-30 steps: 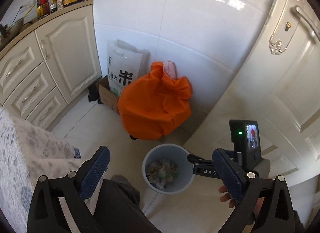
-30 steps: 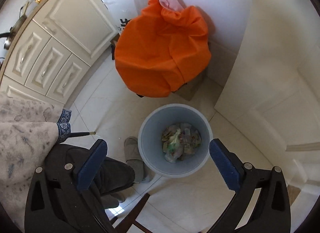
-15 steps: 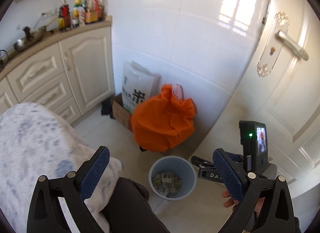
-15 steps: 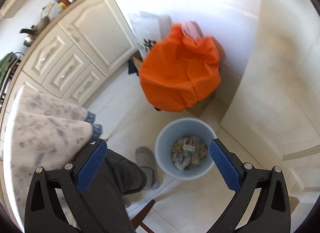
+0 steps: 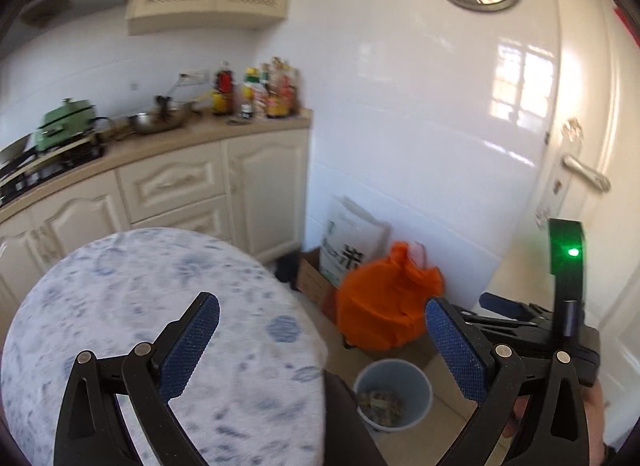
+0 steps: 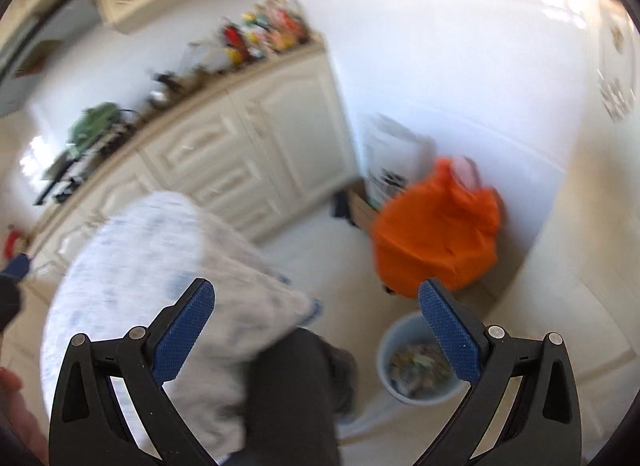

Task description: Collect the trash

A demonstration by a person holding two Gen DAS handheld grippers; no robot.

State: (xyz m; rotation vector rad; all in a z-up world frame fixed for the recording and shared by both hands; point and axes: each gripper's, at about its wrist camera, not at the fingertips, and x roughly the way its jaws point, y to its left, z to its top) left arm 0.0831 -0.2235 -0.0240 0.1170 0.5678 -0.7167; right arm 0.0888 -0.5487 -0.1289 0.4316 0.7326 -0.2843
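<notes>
I had both hand-held grippers gaping wide with nothing in them: the left (image 5: 322, 340) over the table (image 5: 120, 306), the right (image 6: 316, 330) blurred. The bin (image 5: 394, 396) stood on the floor below the orange bag (image 5: 380, 318), trash (image 5: 380, 404) inside it.

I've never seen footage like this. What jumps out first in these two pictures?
The bright orange bag slumped on the floor against the white tiled wall grabs the eye. Just in front of it stands a pale blue bin with scraps of trash inside. Along the bottom of each view, blue-padded fingers stand wide apart, holding nothing.
</notes>
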